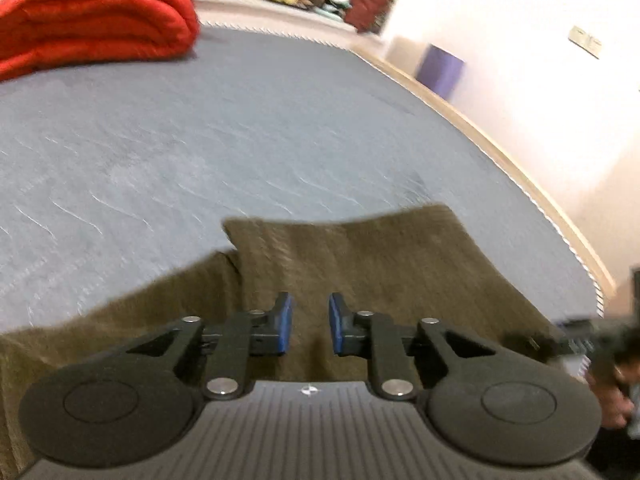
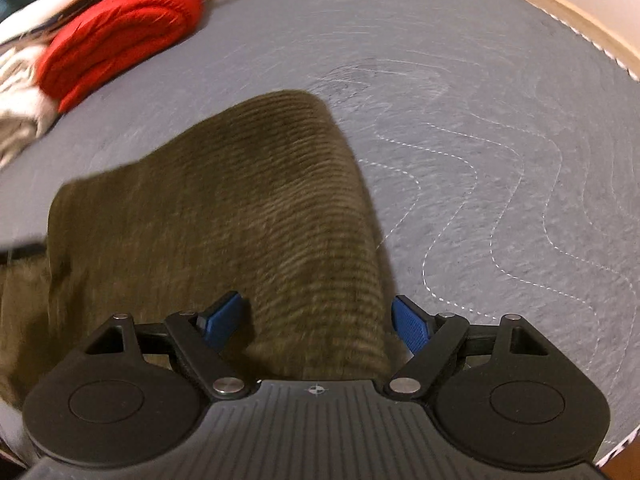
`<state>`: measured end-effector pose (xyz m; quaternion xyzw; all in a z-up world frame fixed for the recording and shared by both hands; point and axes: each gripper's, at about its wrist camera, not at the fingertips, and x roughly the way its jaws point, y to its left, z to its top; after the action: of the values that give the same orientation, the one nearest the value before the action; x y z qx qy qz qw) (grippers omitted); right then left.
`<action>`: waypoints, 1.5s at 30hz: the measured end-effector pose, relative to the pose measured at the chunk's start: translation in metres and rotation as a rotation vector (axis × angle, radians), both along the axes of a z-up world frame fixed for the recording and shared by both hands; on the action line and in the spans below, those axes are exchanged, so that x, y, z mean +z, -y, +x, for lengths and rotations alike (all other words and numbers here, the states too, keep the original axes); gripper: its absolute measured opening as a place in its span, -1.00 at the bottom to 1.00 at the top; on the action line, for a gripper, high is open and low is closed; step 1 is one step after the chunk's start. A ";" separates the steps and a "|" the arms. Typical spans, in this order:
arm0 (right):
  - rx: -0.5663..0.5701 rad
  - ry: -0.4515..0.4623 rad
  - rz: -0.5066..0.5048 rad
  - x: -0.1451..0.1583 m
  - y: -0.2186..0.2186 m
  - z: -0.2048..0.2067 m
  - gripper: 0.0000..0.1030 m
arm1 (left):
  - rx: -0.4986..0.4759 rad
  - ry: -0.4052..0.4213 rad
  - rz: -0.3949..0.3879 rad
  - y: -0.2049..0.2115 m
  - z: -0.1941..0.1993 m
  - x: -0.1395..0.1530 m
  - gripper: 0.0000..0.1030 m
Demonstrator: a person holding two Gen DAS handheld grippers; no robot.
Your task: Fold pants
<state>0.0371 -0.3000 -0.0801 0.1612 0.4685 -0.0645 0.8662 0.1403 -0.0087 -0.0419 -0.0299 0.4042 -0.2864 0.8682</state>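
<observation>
Olive-brown corduroy pants (image 1: 360, 264) lie folded on the grey-blue quilted mattress (image 1: 200, 140). My left gripper (image 1: 310, 326) hovers over them near their folded edge. Its blue pads (image 1: 284, 326) stand a narrow gap apart, and I see no cloth pinched between them. In the right wrist view the pants (image 2: 240, 208) stretch away from me with a rounded fold at the far end. My right gripper (image 2: 316, 322) is wide open and straddles a raised ridge of the cloth. Its pads (image 2: 412, 330) stand clear of the fabric on both sides.
A red folded quilt (image 1: 92, 16) lies at the far left of the mattress, also seen from the right wrist (image 2: 120, 32) beside a heap of other clothes (image 2: 20, 92). The bed's wooden edge (image 1: 480, 136) runs along the right, with a purple box (image 1: 440, 68) by the wall.
</observation>
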 end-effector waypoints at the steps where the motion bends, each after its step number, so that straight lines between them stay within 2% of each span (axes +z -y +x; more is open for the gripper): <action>1: 0.006 -0.002 -0.002 -0.001 0.000 -0.003 0.58 | 0.024 -0.007 0.021 -0.001 0.005 -0.004 -0.63; 3: 0.001 -0.009 0.015 -0.004 0.004 -0.009 0.56 | 0.106 -0.066 0.127 -0.008 0.016 -0.014 -0.63; 4: -0.008 -0.012 0.031 -0.005 0.006 -0.012 0.54 | 0.135 -0.115 0.148 -0.011 0.022 -0.023 -0.63; 5: -0.023 -0.017 0.054 -0.007 0.008 -0.015 0.50 | 0.151 -0.152 0.130 -0.015 0.024 -0.028 -0.63; 7: -0.041 -0.020 0.102 -0.011 0.013 -0.018 0.31 | 0.154 -0.134 0.129 -0.014 0.021 -0.021 -0.63; 10: -0.040 0.002 0.088 -0.010 0.007 -0.019 0.16 | 0.134 -0.079 0.106 -0.013 0.007 -0.003 -0.63; 13: -0.045 0.014 0.073 -0.007 0.003 -0.020 -0.03 | 0.104 -0.040 0.077 -0.014 -0.007 0.014 -0.51; 15: -0.045 0.027 0.051 -0.002 -0.002 -0.021 -0.14 | 0.092 -0.008 0.091 -0.012 -0.016 0.027 -0.29; 18: -0.034 0.060 -0.021 0.007 -0.013 -0.024 -0.29 | 0.089 0.013 0.085 -0.014 -0.023 0.034 -0.25; 21: 0.037 0.145 -0.152 0.023 -0.042 -0.026 -0.35 | 0.093 -0.002 0.031 -0.028 -0.026 0.042 -0.24; 24: 0.135 0.245 -0.235 0.045 -0.074 -0.028 -0.37 | 0.086 -0.018 -0.019 -0.039 -0.025 0.048 -0.19; 26: 0.190 0.311 -0.278 0.056 -0.096 -0.030 -0.37 | 0.073 -0.046 -0.070 -0.047 -0.026 0.052 -0.02; 29: 0.293 0.381 -0.357 0.060 -0.131 -0.032 -0.38 | 0.058 -0.124 -0.185 -0.062 -0.025 0.055 0.12; 32: 0.402 0.452 -0.423 0.058 -0.165 -0.039 -0.38 | 0.033 -0.168 -0.243 -0.066 -0.025 0.052 0.32; 33: 0.438 0.472 -0.443 0.058 -0.175 -0.042 -0.38 | 0.022 -0.175 -0.250 -0.065 -0.025 0.052 0.38; 35: 0.515 0.510 -0.468 0.054 -0.196 -0.048 -0.38 | -0.017 -0.184 -0.260 -0.062 -0.027 0.049 0.62; 39: 0.617 0.521 -0.482 0.044 -0.224 -0.052 -0.38 | -0.069 -0.235 -0.286 -0.054 -0.027 0.037 0.65; 45: 0.694 0.542 -0.511 0.037 -0.251 -0.052 -0.39 | -0.065 -0.264 -0.285 -0.047 -0.018 0.021 0.65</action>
<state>-0.0148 -0.0485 -0.0434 -0.2099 0.2221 0.1587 0.9388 0.1228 0.0378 -0.0204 -0.1765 0.4706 -0.3623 0.7849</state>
